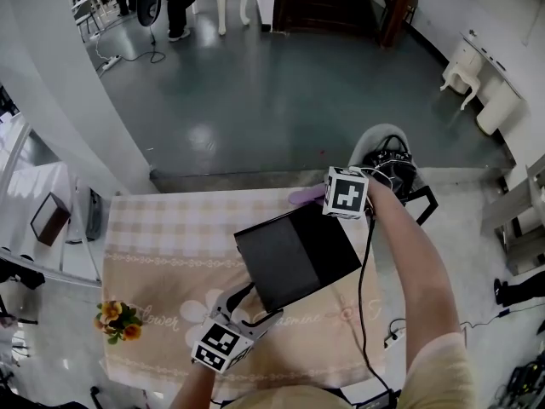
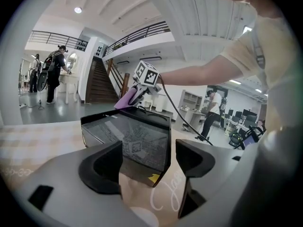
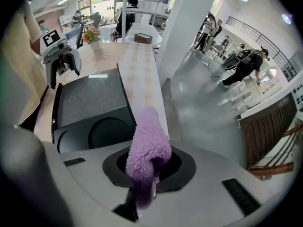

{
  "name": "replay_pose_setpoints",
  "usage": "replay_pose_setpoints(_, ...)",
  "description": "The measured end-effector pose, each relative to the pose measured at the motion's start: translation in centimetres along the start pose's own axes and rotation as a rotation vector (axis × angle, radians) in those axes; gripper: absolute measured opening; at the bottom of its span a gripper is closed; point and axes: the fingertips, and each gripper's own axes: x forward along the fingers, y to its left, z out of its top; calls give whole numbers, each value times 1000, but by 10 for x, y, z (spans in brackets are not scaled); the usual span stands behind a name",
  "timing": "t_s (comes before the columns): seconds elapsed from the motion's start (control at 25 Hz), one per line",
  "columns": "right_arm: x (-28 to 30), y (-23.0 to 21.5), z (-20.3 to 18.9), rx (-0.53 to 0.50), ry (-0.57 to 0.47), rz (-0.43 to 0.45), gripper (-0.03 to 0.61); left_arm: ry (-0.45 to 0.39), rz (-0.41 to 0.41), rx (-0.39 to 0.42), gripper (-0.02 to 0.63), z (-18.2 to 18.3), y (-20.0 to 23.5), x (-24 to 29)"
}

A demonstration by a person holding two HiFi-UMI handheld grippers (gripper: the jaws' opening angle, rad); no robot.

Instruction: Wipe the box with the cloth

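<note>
Black rectangular hard-sided box [image 1: 294, 258] is seen lying flat, turned cornerwise, on the middle of the bench [image 1: 162, 245], which is covered by a beige checked and flowered tablecloth. Its top is matte and finely textured. A round recess is seen in the side facing the right gripper view.

Fluffy purple cloth [image 1: 305, 196] is held at the box's far edge; contact with the top cannot be confirmed. The cloth is bunched and clamped in the closed fingers of the right gripper [image 3: 150, 169], with a soft lobe left sticking out beyond them.

Left gripper [image 2: 147, 161] is placed at the box's near corner. Its fingers [image 2: 102, 167] are spread apart and the corner is seen between them; no clamping is made out.

Small bunch of orange and yellow flowers [image 1: 117, 318] is set near the bench's left front, well apart from the box.

Handling, as judged: the box is taken as stiff and fairly light, with smooth sides, so sliding on the tablecloth under wiping pressure is expected. Bracing at the near corner or across two opposite sides is advised, not on the top to be wiped. The cloth is judged soft, limp and light. It is best taken by a gathered fold, as here, so a free pad is left for the surface. Wiping is judged barely begun or about to begin.
</note>
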Motion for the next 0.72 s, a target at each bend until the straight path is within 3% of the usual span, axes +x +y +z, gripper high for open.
replay_pose_setpoints(0.24,-14,-4,-18,154,-37,-135,66,11,-4,2,367,-1,-2,-2)
replay_pose_setpoints(0.72,-60,20,-35,229,-39,-239,66,-20,29,-3,367,9,-2,-17)
